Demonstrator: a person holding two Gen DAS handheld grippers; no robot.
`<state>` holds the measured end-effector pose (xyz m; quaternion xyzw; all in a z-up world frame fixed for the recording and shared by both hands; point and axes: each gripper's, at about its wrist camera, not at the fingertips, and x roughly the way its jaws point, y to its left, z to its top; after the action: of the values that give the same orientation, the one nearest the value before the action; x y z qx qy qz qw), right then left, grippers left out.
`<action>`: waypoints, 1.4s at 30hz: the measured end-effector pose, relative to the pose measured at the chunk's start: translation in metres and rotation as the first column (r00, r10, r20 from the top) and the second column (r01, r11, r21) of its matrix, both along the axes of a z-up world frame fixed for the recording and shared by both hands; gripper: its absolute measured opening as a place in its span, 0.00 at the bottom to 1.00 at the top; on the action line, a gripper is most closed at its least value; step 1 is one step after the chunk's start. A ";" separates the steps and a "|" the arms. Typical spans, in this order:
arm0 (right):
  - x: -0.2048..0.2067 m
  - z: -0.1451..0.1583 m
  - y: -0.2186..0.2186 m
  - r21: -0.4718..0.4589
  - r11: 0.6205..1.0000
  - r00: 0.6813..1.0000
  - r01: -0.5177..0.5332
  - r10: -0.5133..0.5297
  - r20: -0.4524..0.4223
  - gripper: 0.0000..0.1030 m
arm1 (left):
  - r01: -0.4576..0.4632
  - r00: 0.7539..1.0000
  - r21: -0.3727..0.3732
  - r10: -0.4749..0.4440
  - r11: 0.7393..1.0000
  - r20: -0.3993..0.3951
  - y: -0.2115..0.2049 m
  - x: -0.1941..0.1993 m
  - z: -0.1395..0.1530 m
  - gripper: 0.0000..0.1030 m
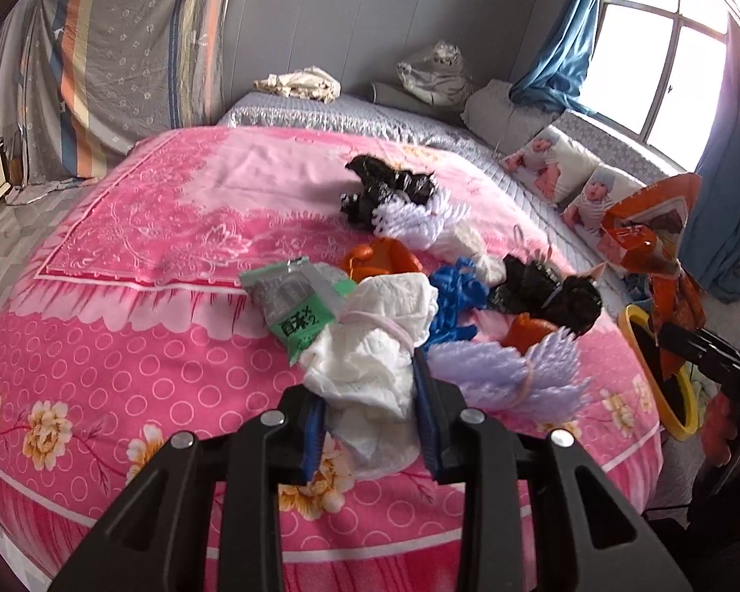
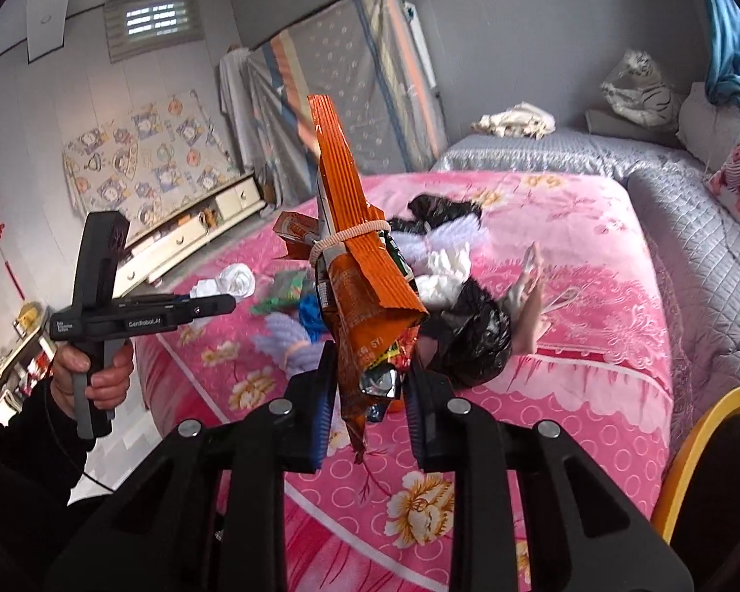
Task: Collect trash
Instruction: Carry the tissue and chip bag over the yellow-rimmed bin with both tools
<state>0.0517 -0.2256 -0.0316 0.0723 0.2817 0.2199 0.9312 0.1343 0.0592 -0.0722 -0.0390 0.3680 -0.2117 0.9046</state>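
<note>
Bedroom, pink floral blanket [image 1: 123, 266] filling frame centre. Left gripper [image 1: 370, 424] pinching white tissue bundle [image 1: 370, 345], lower centre, resting on blanket. Right gripper [image 2: 367, 409] clamping orange snack wrapper bundle [image 2: 360, 266], hanging mid-frame above blanket. Lying scattered behind: black plastic bag [image 2: 468, 335], purple foam netting [image 1: 508, 370], green packet [image 1: 296, 306]. Yellow-rimmed bin [image 1: 666, 385] sitting at right edge.

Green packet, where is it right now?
Left wrist view: the green packet lies on the pink bedspread, left of the white tissue bundle.
</note>
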 end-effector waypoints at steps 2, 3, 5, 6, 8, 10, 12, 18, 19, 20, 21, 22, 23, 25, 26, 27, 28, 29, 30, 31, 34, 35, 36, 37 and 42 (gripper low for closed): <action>-0.006 0.006 -0.005 0.020 0.999 0.999 0.036 -0.037 0.030 0.23 | 0.004 0.999 -0.026 -0.003 1.000 0.037 -0.003 -0.005 0.010 0.28; -0.009 0.008 -0.008 0.027 0.998 0.998 0.054 -0.055 0.041 0.23 | 0.007 0.999 -0.034 -0.006 0.999 0.049 -0.004 -0.007 0.013 0.28; -0.013 0.013 -0.013 0.032 0.996 0.994 0.087 -0.088 0.060 0.23 | 0.019 0.996 -0.047 -0.015 0.999 0.091 -0.011 -0.012 0.023 0.28; -0.014 0.015 -0.015 0.030 0.994 0.993 0.101 -0.103 0.065 0.23 | 0.026 0.994 -0.048 -0.021 0.999 0.108 -0.015 -0.014 0.027 0.28; -0.015 0.018 -0.022 0.027 0.990 0.987 0.140 -0.142 0.076 0.23 | 0.048 0.990 -0.053 -0.041 0.997 0.139 -0.026 -0.016 0.035 0.28; -0.020 0.021 -0.029 0.026 0.983 0.979 0.181 -0.183 0.090 0.23 | 0.085 0.984 -0.056 -0.076 0.995 0.161 -0.041 -0.016 0.044 0.28; -0.026 0.023 -0.037 0.030 0.973 0.968 0.228 -0.230 0.099 0.23 | 0.119 0.977 -0.042 -0.110 0.992 0.185 -0.058 -0.017 0.051 0.28; -0.048 0.033 -0.063 0.025 0.917 0.908 0.398 -0.398 0.129 0.23 | 0.235 0.950 -0.028 -0.223 0.972 0.216 -0.120 -0.014 0.065 0.28; -0.051 0.034 -0.068 0.026 0.906 0.897 0.422 -0.421 0.131 0.23 | 0.256 0.944 -0.027 -0.244 0.966 0.221 -0.133 -0.013 0.068 0.28; -0.055 0.035 -0.076 0.029 0.891 0.881 0.454 -0.453 0.132 0.23 | 0.275 0.938 -0.028 -0.262 0.961 0.225 -0.144 -0.013 0.070 0.28; -0.059 0.036 -0.083 0.032 0.879 0.870 0.476 -0.475 0.134 0.23 | 0.295 0.932 -0.028 -0.281 0.955 0.229 -0.156 -0.013 0.071 0.28; -0.062 0.038 -0.089 0.034 0.871 0.861 0.490 -0.490 0.136 0.23 | 0.311 0.926 -0.028 -0.296 0.950 0.233 -0.166 -0.014 0.071 0.28; -0.067 0.039 -0.097 0.040 0.858 0.847 0.512 -0.512 0.144 0.23 | 0.331 0.919 -0.029 -0.315 0.943 0.236 -0.177 -0.014 0.073 0.28; -0.076 0.043 -0.109 0.036 0.826 0.813 0.562 -0.560 0.161 0.23 | 0.364 0.908 -0.031 -0.347 0.931 0.236 -0.195 -0.015 0.074 0.28; -0.081 0.044 -0.115 0.032 0.814 0.800 0.580 -0.576 0.169 0.23 | 0.387 0.898 -0.032 -0.369 0.922 0.238 -0.206 -0.016 0.075 0.28; -0.087 0.045 -0.121 0.031 0.799 0.784 0.600 -0.595 0.179 0.23 | 0.410 0.888 -0.030 -0.392 0.912 0.242 -0.217 -0.018 0.076 0.28; -0.092 0.046 -0.127 0.029 0.779 0.763 0.626 -0.619 0.186 0.23 | 0.425 0.880 -0.024 -0.406 0.905 0.246 -0.224 -0.019 0.077 0.28; -0.096 0.046 -0.133 0.029 0.766 0.749 0.642 -0.635 0.188 0.23 | 0.440 0.871 -0.017 -0.422 0.898 0.252 -0.235 -0.021 0.077 0.28; -0.100 0.046 -0.138 0.031 0.754 0.737 0.656 -0.649 0.190 0.23 | 0.463 0.858 -0.012 -0.445 0.886 0.254 -0.248 -0.022 0.078 0.28; -0.104 0.046 -0.144 0.036 0.738 0.720 0.674 -0.667 0.189 0.23 | 0.479 0.851 -0.011 -0.461 0.878 0.253 -0.256 -0.023 0.078 0.28; -0.112 0.044 -0.161 0.043 0.698 0.680 0.715 -0.709 0.187 0.23 | 0.524 0.827 -0.014 -0.505 0.852 0.248 -0.286 -0.025 0.078 0.28; -0.115 0.043 -0.166 0.047 0.681 0.663 0.731 -0.725 0.185 0.23 | 0.532 0.823 -0.017 -0.512 0.847 0.245 -0.293 -0.025 0.076 0.28; -0.117 0.042 -0.170 0.046 0.665 0.648 0.746 -0.740 0.180 0.23 | 0.543 0.818 -0.025 -0.523 0.839 0.239 -0.304 -0.025 0.075 0.28; -0.120 0.042 -0.175 0.041 0.642 0.627 0.765 -0.759 0.176 0.23 | 0.550 0.815 -0.033 -0.528 0.835 0.237 -0.311 -0.025 0.075 0.28; -0.128 0.037 -0.191 0.029 0.596 0.587 0.802 -0.797 0.139 0.24 | 0.572 0.806 -0.063 -0.546 0.818 0.228 -0.343 -0.031 0.069 0.28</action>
<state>-0.0763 -0.4165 0.0051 0.1585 0.1584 -0.2225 0.9488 0.1028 -0.2842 -0.0032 0.0343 0.2562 -0.4950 0.8296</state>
